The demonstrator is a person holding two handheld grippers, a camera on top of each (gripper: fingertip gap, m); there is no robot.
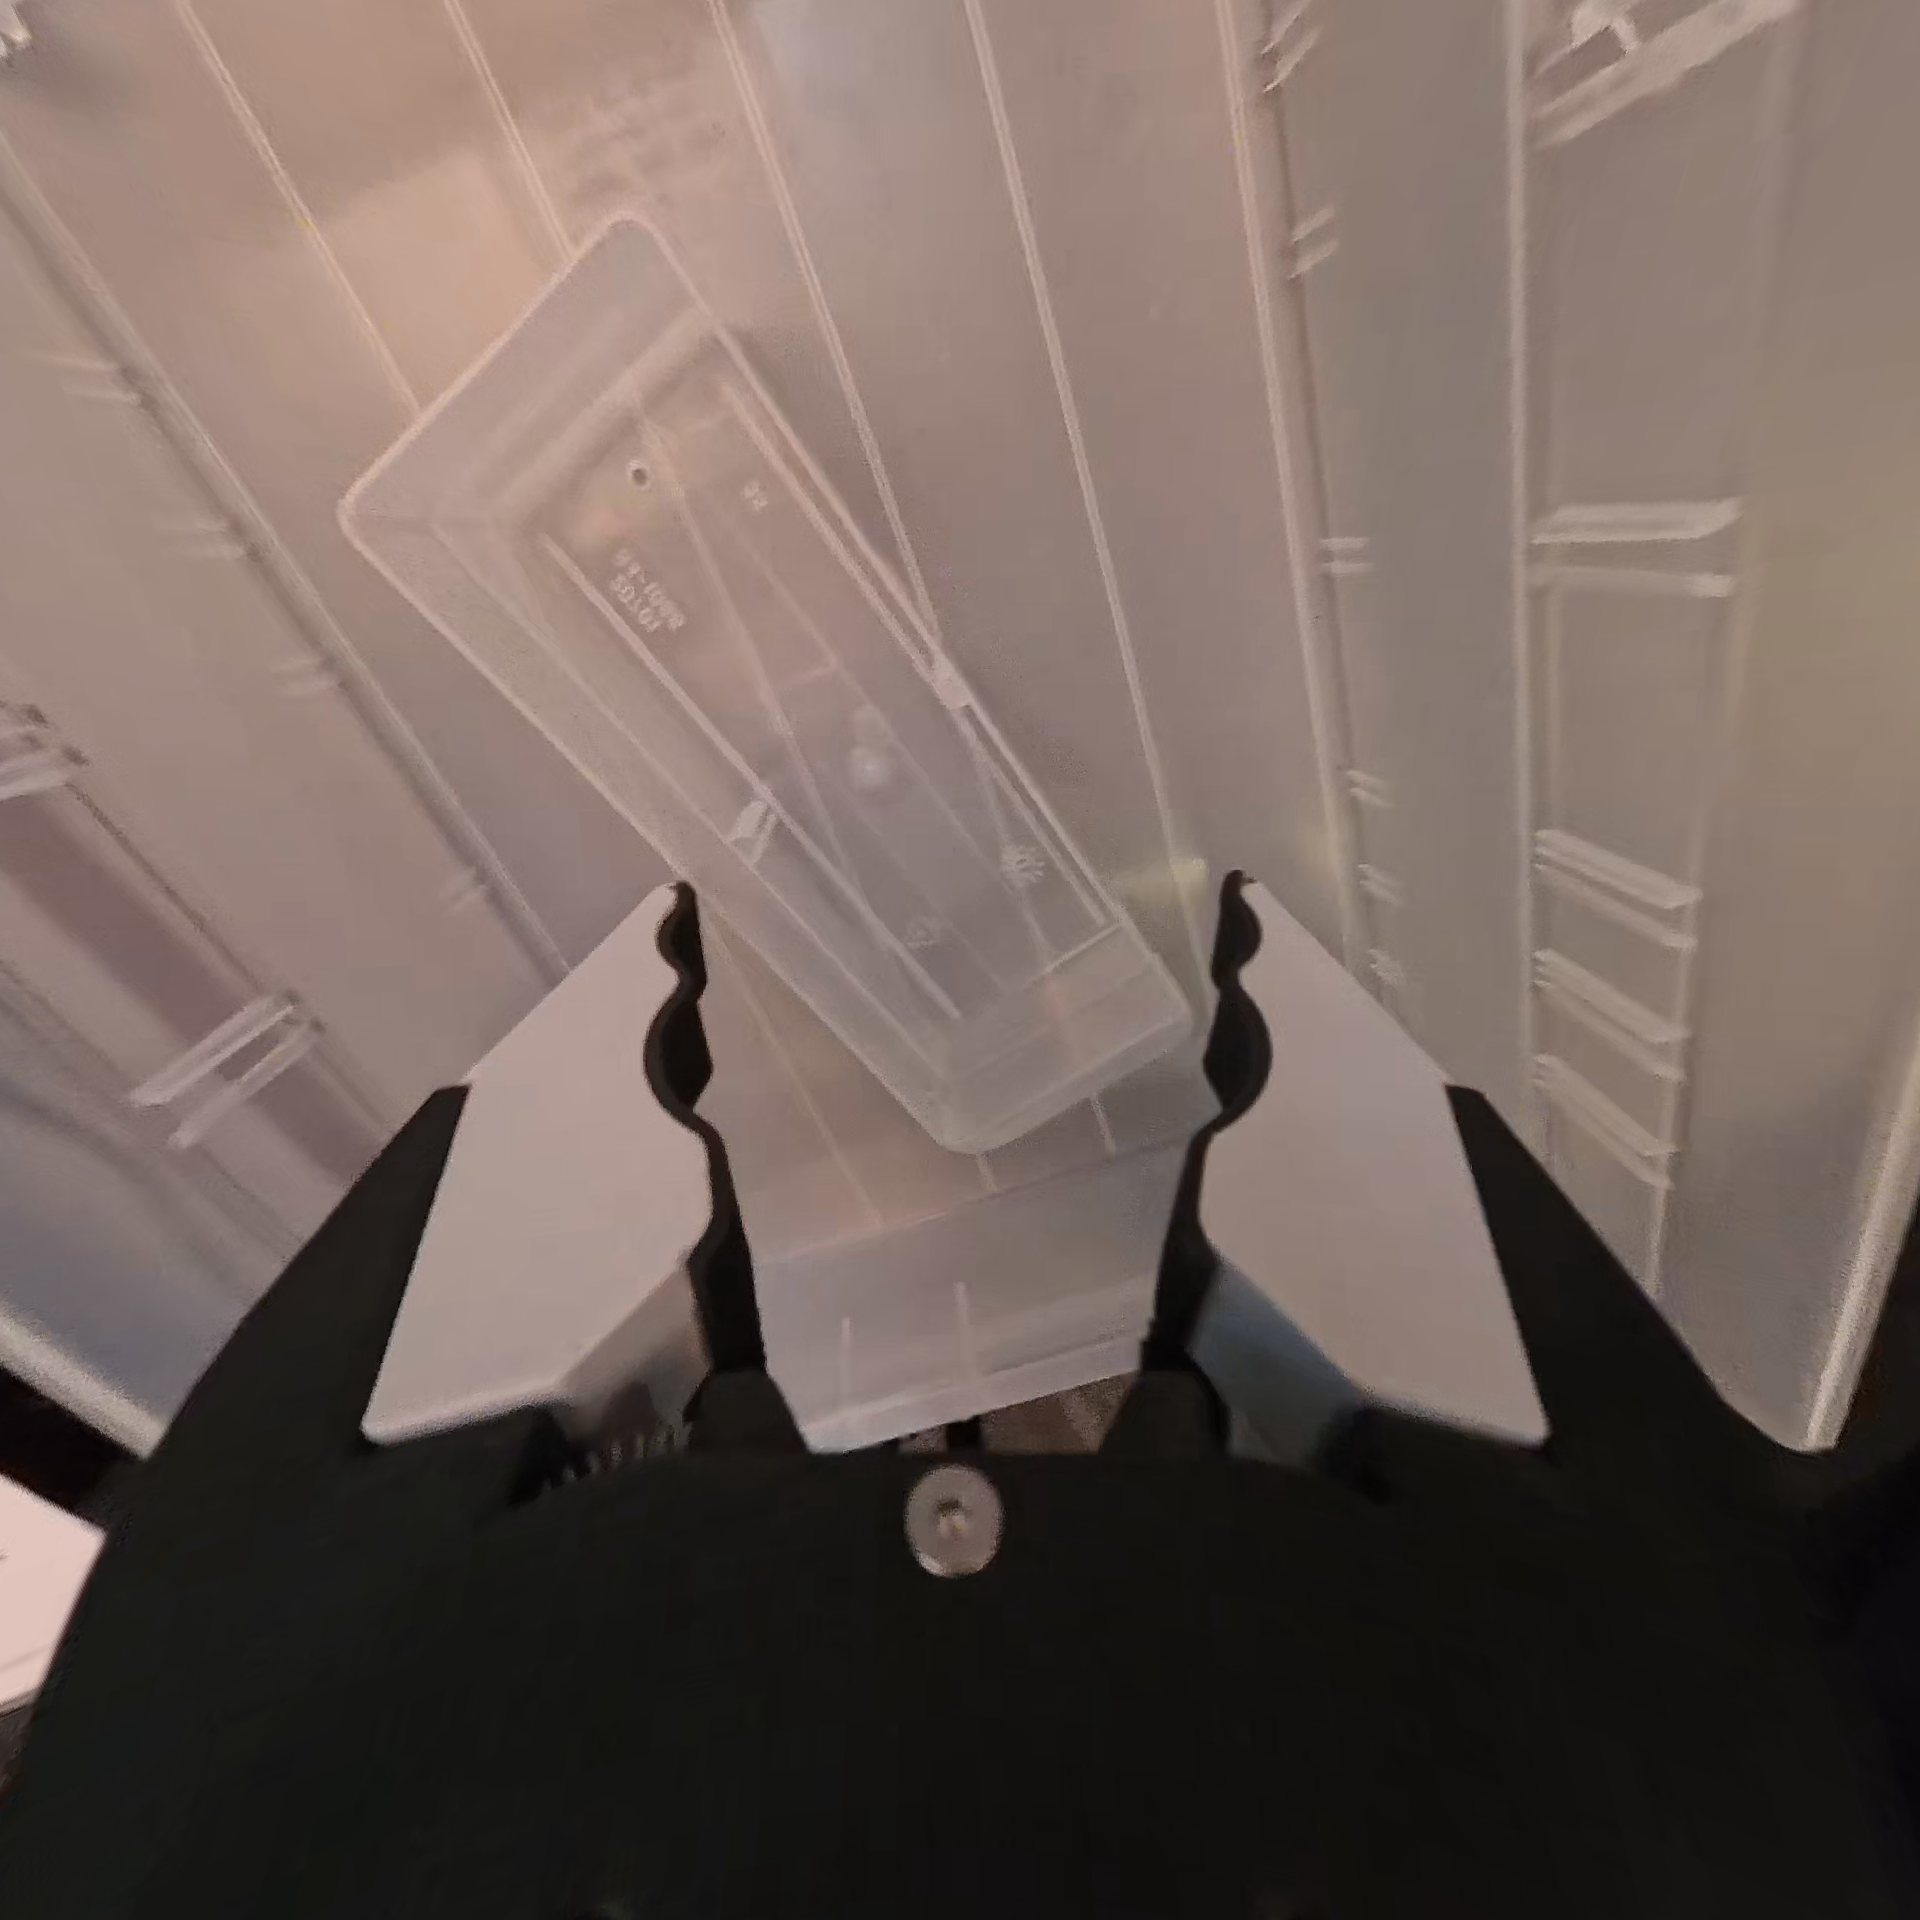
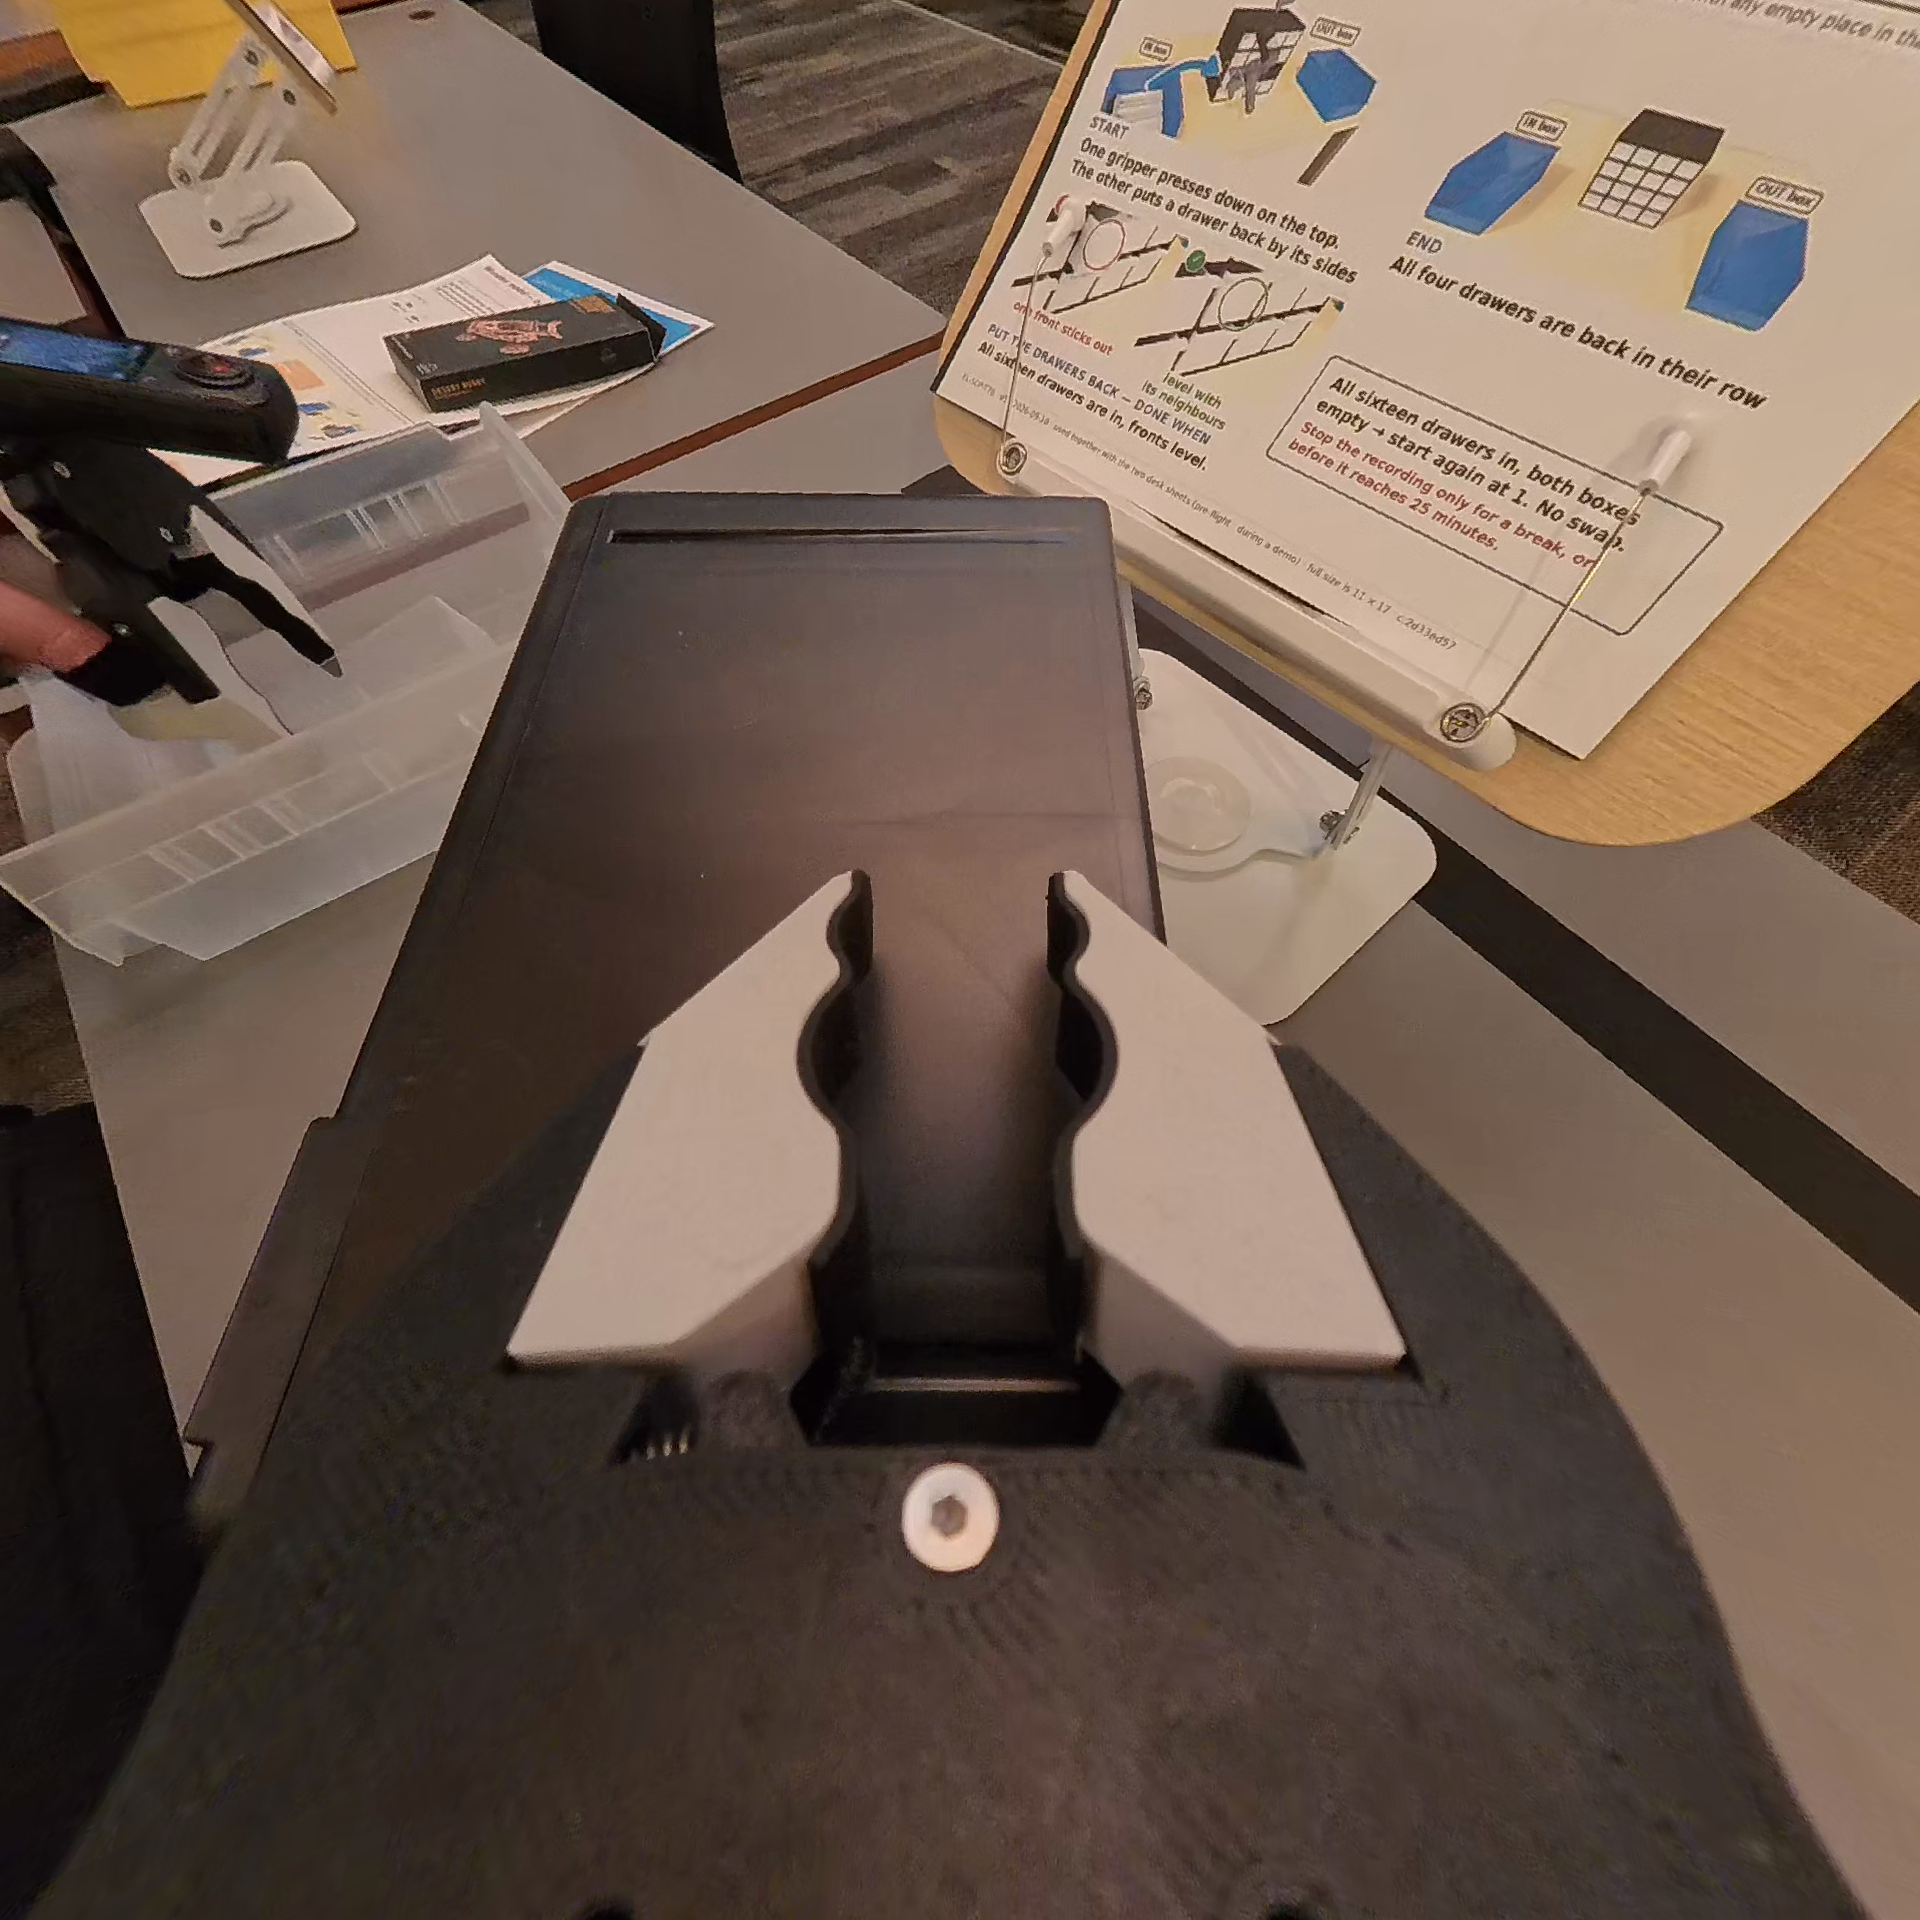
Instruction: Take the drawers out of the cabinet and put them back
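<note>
My left gripper [image 1: 956,894] reaches down into a translucent plastic bin [image 1: 1455,520]. It is shut on the sides of a small frosted drawer [image 1: 956,1320]. A second clear drawer [image 1: 727,665] lies loose and askew on the bin floor, just ahead of the fingertips. In the right wrist view the left gripper [image 2: 281,665] hangs over the same bin [image 2: 312,810], left of the cabinet. My right gripper [image 2: 956,894] is open and empty, low over the flat black top of the cabinet [image 2: 790,707]. The cabinet's drawer front is hidden.
An instruction sheet on a wooden stand [image 2: 1455,364] leans behind and right of the cabinet, on a white base [image 2: 1330,935]. A small black box [image 2: 520,348] lies on papers at the back left. A white phone stand [image 2: 244,197] is farther back. The grey table [image 2: 1558,1195] extends right.
</note>
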